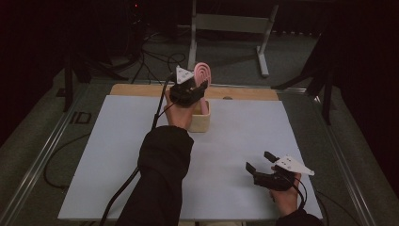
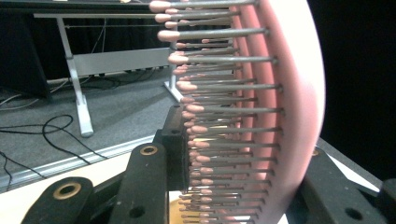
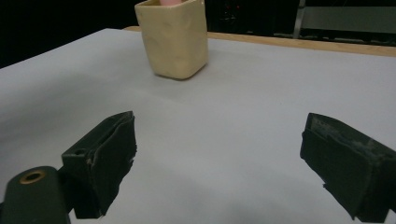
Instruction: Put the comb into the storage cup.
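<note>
A pink hairbrush (image 1: 203,73) stands upright, its handle reaching down into a cream cup (image 1: 200,121) at the back middle of the table. My left gripper (image 1: 195,87) is shut on the brush just below its head. In the left gripper view the brush (image 2: 275,116) and its rows of metal bristles sit between the jaws of my left gripper (image 2: 243,161). My right gripper (image 1: 259,161) rests open near the front right, nothing between its fingers. The right gripper view has the cup (image 3: 173,39) far ahead of my right gripper (image 3: 224,163).
A white sheet (image 1: 117,155) covers the table, with a wooden strip (image 1: 141,89) along its back edge. Beyond the table a grey metal stand (image 1: 230,23) is on the carpet among loose cables (image 1: 155,56). Cables trail from both grippers.
</note>
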A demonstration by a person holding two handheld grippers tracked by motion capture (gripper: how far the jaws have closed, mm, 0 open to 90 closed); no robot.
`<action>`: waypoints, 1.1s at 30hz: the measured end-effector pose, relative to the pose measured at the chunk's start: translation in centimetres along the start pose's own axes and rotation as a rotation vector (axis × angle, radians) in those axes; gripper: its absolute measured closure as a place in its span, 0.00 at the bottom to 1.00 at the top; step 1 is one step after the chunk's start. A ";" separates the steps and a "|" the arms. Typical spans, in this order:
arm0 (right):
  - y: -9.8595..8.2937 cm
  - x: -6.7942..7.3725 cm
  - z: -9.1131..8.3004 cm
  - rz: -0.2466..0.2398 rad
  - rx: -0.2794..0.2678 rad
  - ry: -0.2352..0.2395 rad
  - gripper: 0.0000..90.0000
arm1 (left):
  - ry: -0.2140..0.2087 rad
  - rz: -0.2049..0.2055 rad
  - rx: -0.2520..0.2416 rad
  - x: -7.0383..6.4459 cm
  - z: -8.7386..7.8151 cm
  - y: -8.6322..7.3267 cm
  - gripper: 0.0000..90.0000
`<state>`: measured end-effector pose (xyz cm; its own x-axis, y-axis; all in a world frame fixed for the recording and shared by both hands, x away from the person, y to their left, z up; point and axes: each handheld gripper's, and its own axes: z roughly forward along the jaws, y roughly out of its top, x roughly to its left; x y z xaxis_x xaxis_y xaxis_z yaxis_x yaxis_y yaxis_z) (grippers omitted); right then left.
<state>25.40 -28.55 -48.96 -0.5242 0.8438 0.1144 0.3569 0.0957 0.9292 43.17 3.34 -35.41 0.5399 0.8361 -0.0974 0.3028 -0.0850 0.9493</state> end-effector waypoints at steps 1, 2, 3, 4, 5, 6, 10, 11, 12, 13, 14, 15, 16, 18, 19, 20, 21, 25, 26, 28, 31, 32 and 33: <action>0.0 0.0 0.0 0.002 0.001 -0.002 0.11 | 0.001 -0.001 0.000 0.0 0.0 0.0 0.72; 0.0 0.0 0.0 0.002 0.002 -0.002 0.11 | 0.001 0.002 0.003 0.0 0.0 -0.1 0.72; 0.0 0.1 0.0 0.003 0.003 -0.002 0.11 | 0.001 0.002 0.003 0.0 0.0 -0.1 0.72; 0.0 0.0 0.0 0.003 0.003 -0.002 0.11 | 0.000 0.002 0.003 0.0 0.1 -0.1 0.72; 0.0 0.1 0.0 0.003 0.003 -0.002 0.11 | 0.001 0.001 0.003 0.0 0.1 -0.2 0.72; 0.0 0.0 0.0 0.001 0.002 -0.002 0.11 | 0.001 0.002 0.006 0.0 0.1 -0.2 0.72; 0.0 0.1 0.0 0.003 0.003 -0.003 0.11 | 0.002 0.000 0.009 0.0 0.2 -0.5 0.72; 0.0 0.1 0.0 0.003 0.003 -0.002 0.11 | 0.003 -0.003 0.010 0.1 0.2 -0.5 0.72; 0.0 0.1 0.0 0.003 0.002 -0.001 0.11 | 0.002 -0.007 0.012 0.1 0.2 -0.6 0.72; 0.0 0.0 0.0 0.001 0.003 -0.001 0.11 | 0.002 -0.013 0.012 0.2 0.3 -0.7 0.72; 0.0 0.0 0.0 0.000 0.002 -0.001 0.11 | 0.003 -0.016 0.012 0.3 0.3 -0.9 0.72; 0.0 0.0 0.0 0.001 0.003 -0.002 0.11 | 0.002 -0.020 0.015 0.3 0.3 -1.0 0.72; 0.0 0.0 0.1 0.000 0.002 -0.002 0.11 | 0.001 -0.024 0.017 0.4 0.3 -1.1 0.72; -0.1 0.0 0.1 0.000 0.002 -0.004 0.11 | -0.002 -0.031 0.018 0.5 0.4 -1.4 0.72; 0.0 0.0 0.0 0.001 0.002 -0.004 0.11 | -0.002 -0.034 0.021 0.5 0.4 -1.5 0.72; -0.1 0.0 0.1 0.000 0.001 -0.004 0.11 | -0.003 -0.037 0.025 0.5 0.5 -1.6 0.72; -0.1 0.0 0.1 0.000 0.001 -0.003 0.11 | -0.003 -0.037 0.027 0.5 0.5 -1.6 0.72; -0.1 0.0 0.0 0.002 0.002 -0.004 0.11 | -0.004 -0.035 0.033 0.4 0.7 -1.9 0.72; -0.1 0.0 0.0 0.003 0.002 -0.006 0.11 | -0.004 -0.033 0.036 0.4 0.7 -1.9 0.72; -0.1 0.0 0.0 0.003 0.003 -0.006 0.11 | -0.004 -0.034 0.038 0.4 0.7 -2.1 0.72; 0.0 0.0 0.0 0.003 0.001 -0.004 0.11 | -0.004 -0.036 0.041 0.4 0.8 -2.3 0.72; 0.0 0.0 0.1 0.001 0.001 -0.004 0.11 | -0.005 -0.036 0.043 0.5 0.8 -2.4 0.71; 0.0 0.0 0.1 0.001 0.001 -0.004 0.11 | -0.005 -0.037 0.045 0.5 0.8 -2.5 0.71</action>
<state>25.43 -28.53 -49.02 -0.5211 0.8458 0.1143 0.3582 0.0951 0.9288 43.31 3.50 -38.03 0.5314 0.8365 -0.1335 0.3572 -0.0784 0.9307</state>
